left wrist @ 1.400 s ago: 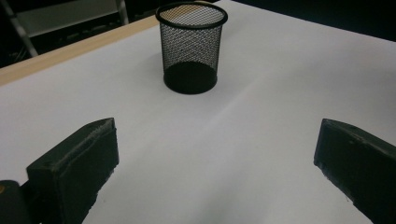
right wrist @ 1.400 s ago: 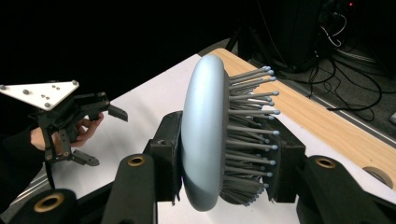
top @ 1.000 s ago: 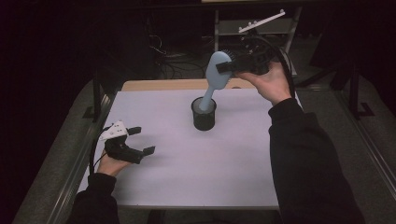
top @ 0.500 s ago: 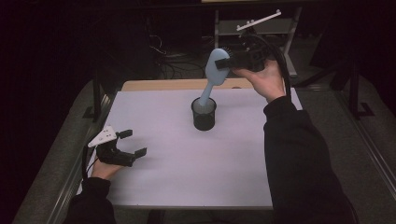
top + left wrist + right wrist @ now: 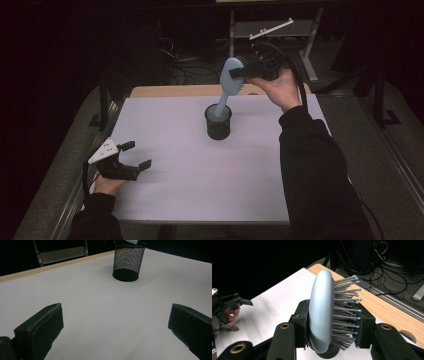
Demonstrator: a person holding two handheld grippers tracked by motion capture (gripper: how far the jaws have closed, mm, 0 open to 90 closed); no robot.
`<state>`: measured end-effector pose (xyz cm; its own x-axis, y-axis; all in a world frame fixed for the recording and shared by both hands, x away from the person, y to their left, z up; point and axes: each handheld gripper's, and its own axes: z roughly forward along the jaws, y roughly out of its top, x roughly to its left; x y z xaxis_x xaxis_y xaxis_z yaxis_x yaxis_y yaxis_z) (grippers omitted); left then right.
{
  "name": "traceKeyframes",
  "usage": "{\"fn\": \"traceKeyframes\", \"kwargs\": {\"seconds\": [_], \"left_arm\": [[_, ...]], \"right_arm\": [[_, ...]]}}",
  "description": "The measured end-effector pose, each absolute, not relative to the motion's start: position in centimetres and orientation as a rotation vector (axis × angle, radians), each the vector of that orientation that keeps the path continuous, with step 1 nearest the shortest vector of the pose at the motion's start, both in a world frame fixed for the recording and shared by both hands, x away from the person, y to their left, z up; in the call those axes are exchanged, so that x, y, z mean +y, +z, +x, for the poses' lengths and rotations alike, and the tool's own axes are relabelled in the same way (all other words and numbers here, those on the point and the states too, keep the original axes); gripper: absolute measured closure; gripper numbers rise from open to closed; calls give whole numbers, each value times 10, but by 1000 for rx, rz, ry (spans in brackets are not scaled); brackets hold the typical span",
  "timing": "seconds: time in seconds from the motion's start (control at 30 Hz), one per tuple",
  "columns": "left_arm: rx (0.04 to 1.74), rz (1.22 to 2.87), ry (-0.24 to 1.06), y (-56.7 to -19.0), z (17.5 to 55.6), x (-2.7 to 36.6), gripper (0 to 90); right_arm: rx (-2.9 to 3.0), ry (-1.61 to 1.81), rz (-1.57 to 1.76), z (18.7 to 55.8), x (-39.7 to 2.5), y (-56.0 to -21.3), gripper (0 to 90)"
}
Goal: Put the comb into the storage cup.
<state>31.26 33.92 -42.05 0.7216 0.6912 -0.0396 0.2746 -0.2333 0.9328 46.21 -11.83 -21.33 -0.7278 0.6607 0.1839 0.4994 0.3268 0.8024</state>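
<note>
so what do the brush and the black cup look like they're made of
The hairbrush, clamped in the right hand-held gripper, looks like smooth pale-blue plastic with a soft sheen; its grey bristles seem plastic too. The cup looks like black wire mesh, probably metal: you see light through its wall.

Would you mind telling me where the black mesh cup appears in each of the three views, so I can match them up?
High view: the black mesh cup stands upright at the table's middle, toward its far edge, the hairbrush handle inside it.
Left gripper view: top centre, beyond the open tongs.
Right gripper view: only its rim peeks out at bottom centre, below the brush head.
Shared landmark: the table's wooden far edge.
</note>
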Motion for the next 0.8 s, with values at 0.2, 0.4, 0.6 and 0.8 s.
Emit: {"fn": "traceKeyframes", "kwargs": {"seconds": [0.2, 0.4, 0.6, 0.8], "left_arm": [[751, 1813, 477, -422, 310, 338, 0], [748, 1807, 482, -422, 309, 339, 0], [738, 1802, 487, -420, 307, 338, 0], [738, 1790, 499, -419, 305, 339, 0]], "right_arm": [[2404, 1370, 1087, 466, -119, -222, 540], [2407, 1368, 1108, 469, -119, -233, 540], [2411, 1365, 1123, 471, -119, -240, 540], [2414, 1363, 1130, 472, -118, -247, 540]]}}
